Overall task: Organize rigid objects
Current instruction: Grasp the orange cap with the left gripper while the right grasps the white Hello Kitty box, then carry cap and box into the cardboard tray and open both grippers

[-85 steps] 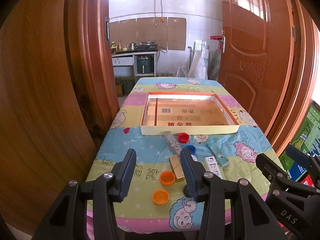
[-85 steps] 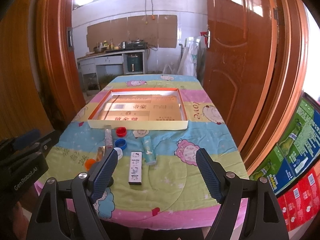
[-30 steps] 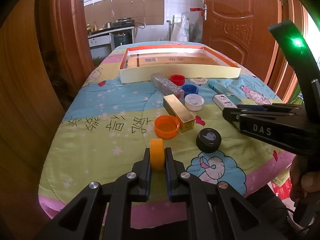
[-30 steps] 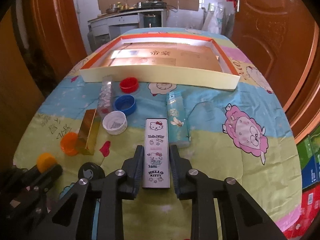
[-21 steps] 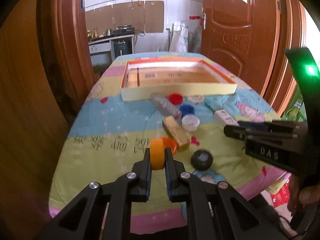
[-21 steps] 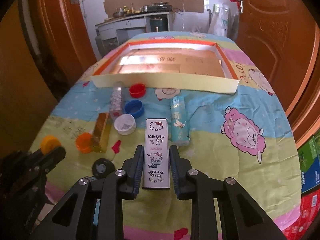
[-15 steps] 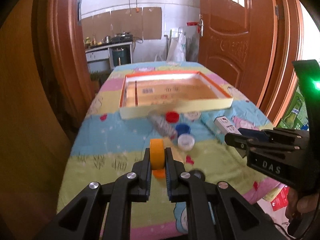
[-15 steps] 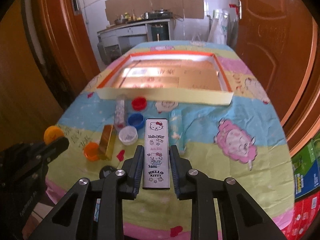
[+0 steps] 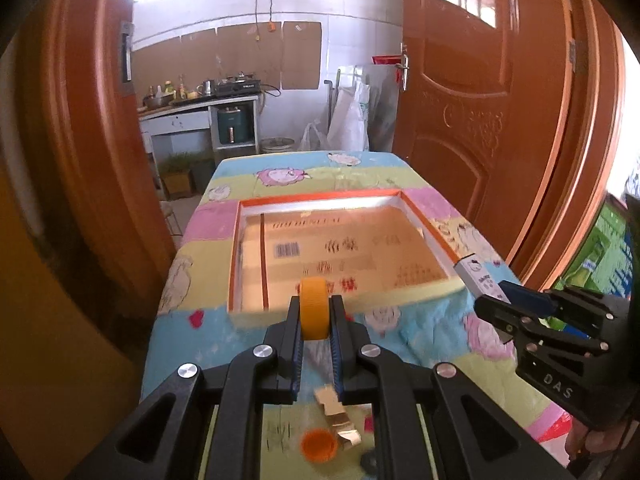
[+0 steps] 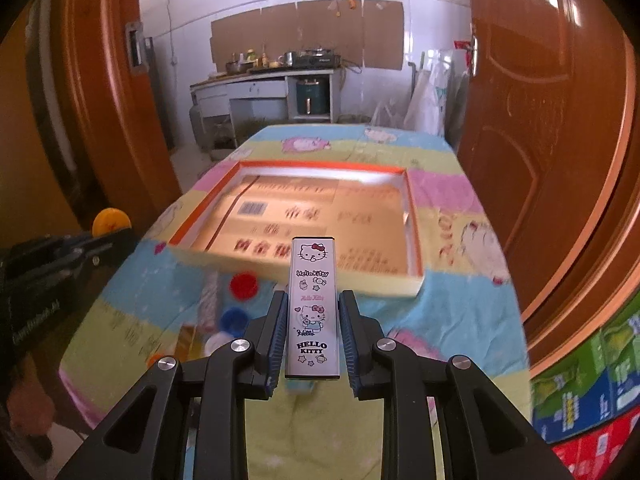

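Note:
My left gripper [image 9: 315,312] is shut on an orange bottle cap [image 9: 315,307], held on edge above the table just short of the shallow orange-rimmed cardboard tray [image 9: 244,216]. My right gripper [image 10: 313,308] is shut on a white Hello Kitty box [image 10: 313,304], held lengthwise in the air before the tray's [image 10: 416,240] near wall. The right gripper with the box [image 9: 478,280] also shows at the right of the left wrist view. The cap [image 10: 111,221] shows at the left of the right wrist view.
On the cartoon-print cloth lie a red cap [image 10: 244,285], a blue cap [image 10: 234,319], a white cap [image 10: 218,343], a clear box [image 10: 209,300], a gold box [image 9: 336,420], another orange cap [image 9: 319,445] and a black cap [image 9: 369,460]. Wooden doors flank the table.
Both grippers closed on their objects, lifted them off the cloth and moved forward toward the tray. The loose items stay where they were.

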The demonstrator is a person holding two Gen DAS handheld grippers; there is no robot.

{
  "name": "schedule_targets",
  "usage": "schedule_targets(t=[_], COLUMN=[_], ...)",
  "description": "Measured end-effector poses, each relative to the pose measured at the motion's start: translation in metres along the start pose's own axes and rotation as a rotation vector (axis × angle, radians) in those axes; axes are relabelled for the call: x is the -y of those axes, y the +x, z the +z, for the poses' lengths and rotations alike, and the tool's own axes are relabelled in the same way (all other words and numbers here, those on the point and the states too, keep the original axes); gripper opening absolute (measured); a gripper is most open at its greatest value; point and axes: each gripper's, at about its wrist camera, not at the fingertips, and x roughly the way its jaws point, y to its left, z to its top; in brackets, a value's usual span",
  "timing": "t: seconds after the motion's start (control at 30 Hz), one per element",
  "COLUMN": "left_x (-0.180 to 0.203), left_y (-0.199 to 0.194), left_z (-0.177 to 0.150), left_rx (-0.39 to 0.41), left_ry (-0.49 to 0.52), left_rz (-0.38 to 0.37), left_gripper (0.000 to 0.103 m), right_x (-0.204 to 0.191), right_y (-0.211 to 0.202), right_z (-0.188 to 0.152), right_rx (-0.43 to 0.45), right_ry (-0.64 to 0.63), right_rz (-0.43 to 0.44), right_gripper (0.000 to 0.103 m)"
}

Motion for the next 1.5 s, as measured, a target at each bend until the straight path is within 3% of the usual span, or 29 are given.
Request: schedule_targets(t=[0.23,0.37,0.83,1.07,1.5], left_x=[-0.007,-0.015,-0.032,-0.037,-0.037], left_y=[0.053,0.088,0.195,0.221,0.236], left_z=[0.047,0.063,0.073,0.068,0.057], left_rx=[-0.046,-0.098,-0.298,-0.322,-0.339], left_ry=[0.018,0.004,-0.033,-0.044,-0.038], left_rz=[0.024,-0.016,-0.018,-0.001,-0.012], left_gripper=[0.012,0.012,0.012,0.012,0.012], right_x=[0.021,0.032,0.05,0.057,0.054], right_y=[0.028,0.058,0.157,0.195,0.213], right_z=[0.042,0.063,0.089,0.088,0.08], right_rx=[-0.004,-0.031,-0.156,-0.203,-0.229], right_ry=[-0.014,-0.012,0.014,0.031,0.025], right_rz=[-0.025,-0.029,0.015,0.009,0.001], right_gripper=[0.026,0.026,0.026,0.026,0.026])
